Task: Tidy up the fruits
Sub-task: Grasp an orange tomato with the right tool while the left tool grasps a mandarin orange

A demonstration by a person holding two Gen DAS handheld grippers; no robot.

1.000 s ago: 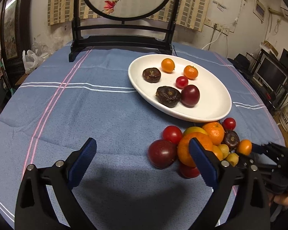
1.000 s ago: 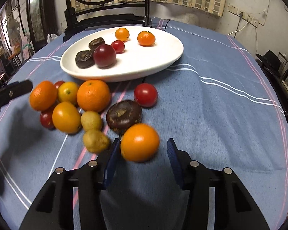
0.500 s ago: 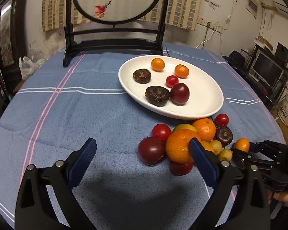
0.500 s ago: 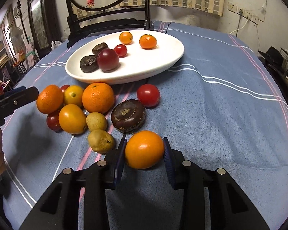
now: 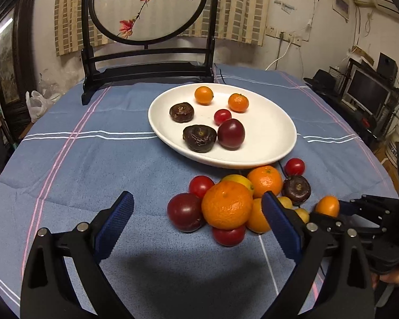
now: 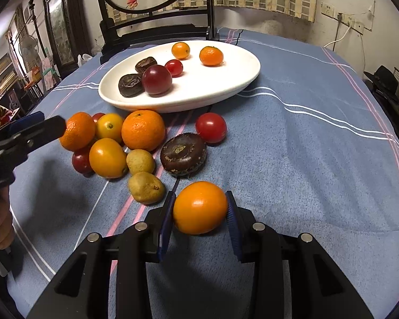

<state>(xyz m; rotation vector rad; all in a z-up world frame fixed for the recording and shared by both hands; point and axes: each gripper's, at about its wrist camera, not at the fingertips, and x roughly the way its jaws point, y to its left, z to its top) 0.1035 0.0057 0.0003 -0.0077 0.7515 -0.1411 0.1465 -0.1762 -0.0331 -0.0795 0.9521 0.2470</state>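
Note:
A white oval plate holds several fruits: two small oranges, a cherry tomato, a red plum and two dark wrinkled fruits. A pile of fruits lies on the blue cloth in front of the plate. My right gripper is shut on a small orange fruit beside the pile; it also shows in the left wrist view. My left gripper is open and empty, its right finger close to the pile's big orange. The left gripper's tip shows in the right wrist view.
A round table under a blue striped cloth carries a dark wooden stand with a painted round screen at the back. A chair-high clutter of monitors stands at the right, beyond the table edge.
My right gripper has closed its fingers on the small orange fruit. My left gripper has tilted up and drifted, so the pile sits more between its fingers.

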